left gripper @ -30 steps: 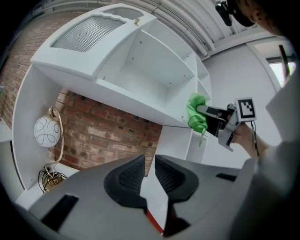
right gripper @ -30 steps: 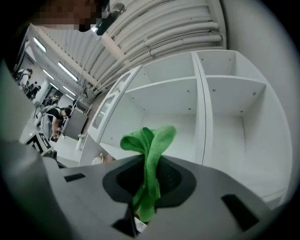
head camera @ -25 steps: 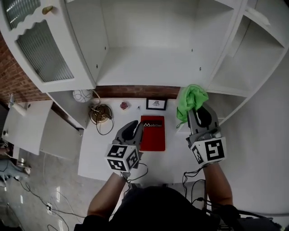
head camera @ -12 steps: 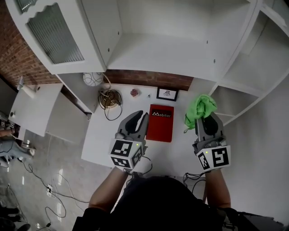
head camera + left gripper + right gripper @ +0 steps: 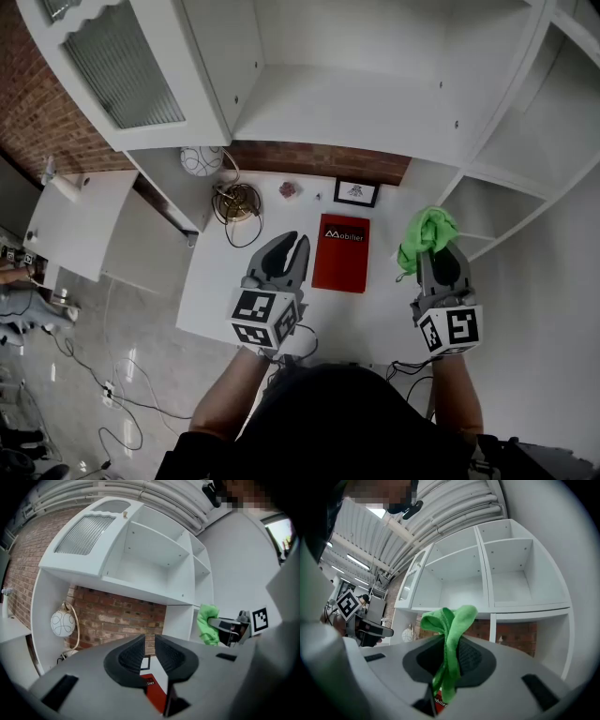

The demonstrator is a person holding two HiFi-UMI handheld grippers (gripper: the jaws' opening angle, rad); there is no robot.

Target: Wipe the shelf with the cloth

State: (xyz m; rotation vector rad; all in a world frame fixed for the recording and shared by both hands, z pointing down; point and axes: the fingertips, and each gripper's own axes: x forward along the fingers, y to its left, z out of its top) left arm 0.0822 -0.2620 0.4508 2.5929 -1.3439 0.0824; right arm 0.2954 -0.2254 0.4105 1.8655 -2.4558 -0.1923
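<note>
A green cloth (image 5: 427, 234) hangs bunched from my right gripper (image 5: 439, 258), which is shut on it above the right end of the white desk (image 5: 225, 291). In the right gripper view the cloth (image 5: 450, 620) stands up between the jaws of the right gripper (image 5: 449, 656), with the white shelf (image 5: 454, 592) of the hutch beyond it. My left gripper (image 5: 289, 246) hovers left of a red book (image 5: 341, 253), shut with nothing in it. The left gripper view shows the left gripper (image 5: 150, 651) with its jaws almost touching, the shelf (image 5: 140, 573) above and the cloth (image 5: 206, 623) at the right.
On the desk lie the red book, a small framed picture (image 5: 356, 192), a small pink object (image 5: 288, 189) and a globe lamp (image 5: 199, 161) with a brass base (image 5: 236, 201) and cable. A glass-fronted cabinet door (image 5: 122, 66) stands open at the upper left. More open compartments (image 5: 525, 141) are at the right.
My right gripper with the cloth has drawn back a little toward me, lower against the book. The head view has shifted slightly. The left gripper has hardly moved.
</note>
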